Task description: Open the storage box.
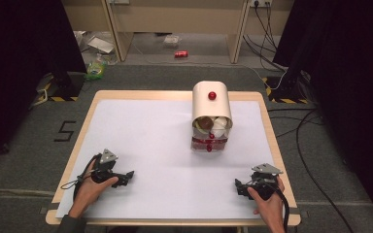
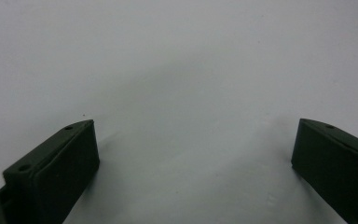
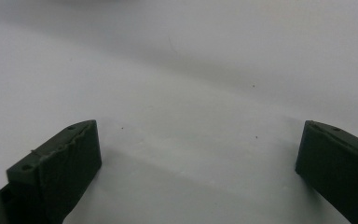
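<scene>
Since both claws sit spread and empty on white-covered desk (image 1: 141, 145), left claw (image 1: 126, 177) and right claw (image 1: 239, 187) lie well short of cream roll-top box with red knobs (image 1: 211, 114). Box at desk's far middle, probably light, rigid; cups inside fragile. Grip red knob (image 1: 212, 95).

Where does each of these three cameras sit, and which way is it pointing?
High view: above the person's side, looking forward and down on the table and the bread box; forearms, the left gripper and the right gripper show.
Left gripper view: rides on the left gripper, looking along its open jaws at the white tabletop.
Right gripper view: rides on the right gripper, open jaws over the same white top.
Shared: both gripper views show two black jaws and bare white surface.
</scene>
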The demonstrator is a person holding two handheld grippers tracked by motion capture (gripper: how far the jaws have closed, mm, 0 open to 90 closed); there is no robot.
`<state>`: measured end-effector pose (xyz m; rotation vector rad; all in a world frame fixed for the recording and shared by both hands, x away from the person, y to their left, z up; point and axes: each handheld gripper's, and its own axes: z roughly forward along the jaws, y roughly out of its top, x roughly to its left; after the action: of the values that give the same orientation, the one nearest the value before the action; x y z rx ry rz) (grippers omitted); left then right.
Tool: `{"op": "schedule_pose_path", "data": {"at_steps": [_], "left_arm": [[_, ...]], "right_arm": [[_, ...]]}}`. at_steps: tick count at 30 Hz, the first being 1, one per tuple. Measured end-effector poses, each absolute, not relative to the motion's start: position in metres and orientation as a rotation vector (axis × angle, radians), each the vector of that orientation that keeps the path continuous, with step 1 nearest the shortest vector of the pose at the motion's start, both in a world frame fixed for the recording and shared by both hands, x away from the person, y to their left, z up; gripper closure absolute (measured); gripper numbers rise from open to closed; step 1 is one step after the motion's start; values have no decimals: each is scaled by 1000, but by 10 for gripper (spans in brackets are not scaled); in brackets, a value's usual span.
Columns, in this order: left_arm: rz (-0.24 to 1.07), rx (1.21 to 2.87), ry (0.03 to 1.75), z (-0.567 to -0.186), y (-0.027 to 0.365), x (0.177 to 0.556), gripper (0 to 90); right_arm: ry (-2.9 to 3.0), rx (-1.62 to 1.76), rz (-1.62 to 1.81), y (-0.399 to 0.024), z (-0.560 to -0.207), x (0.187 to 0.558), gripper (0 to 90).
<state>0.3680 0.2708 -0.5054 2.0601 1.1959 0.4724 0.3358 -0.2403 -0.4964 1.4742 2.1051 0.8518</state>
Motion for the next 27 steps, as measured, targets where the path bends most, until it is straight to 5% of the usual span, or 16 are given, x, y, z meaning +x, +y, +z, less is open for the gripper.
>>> {"op": "schedule_pose_path", "data": {"at_steps": [3,5,7,10,27], "left_arm": [[472,2059,1195,-505,271,368,0],[472,2059,1196,-505,271,368,0],[472,2059,1196,-505,271,368,0],[471,2059,1196,-505,271,368,0],[470,2060,1197,-505,271,368,0]], "right_arm": [[2089,1481,859,-240,-496,335,58],[2073,1457,885,-242,-493,334,248],[2024,1461,939,-242,-488,333,121],[1985,1415,987,-242,-480,331,195],[1969,1229,1211,-216,-437,342,155]]}}
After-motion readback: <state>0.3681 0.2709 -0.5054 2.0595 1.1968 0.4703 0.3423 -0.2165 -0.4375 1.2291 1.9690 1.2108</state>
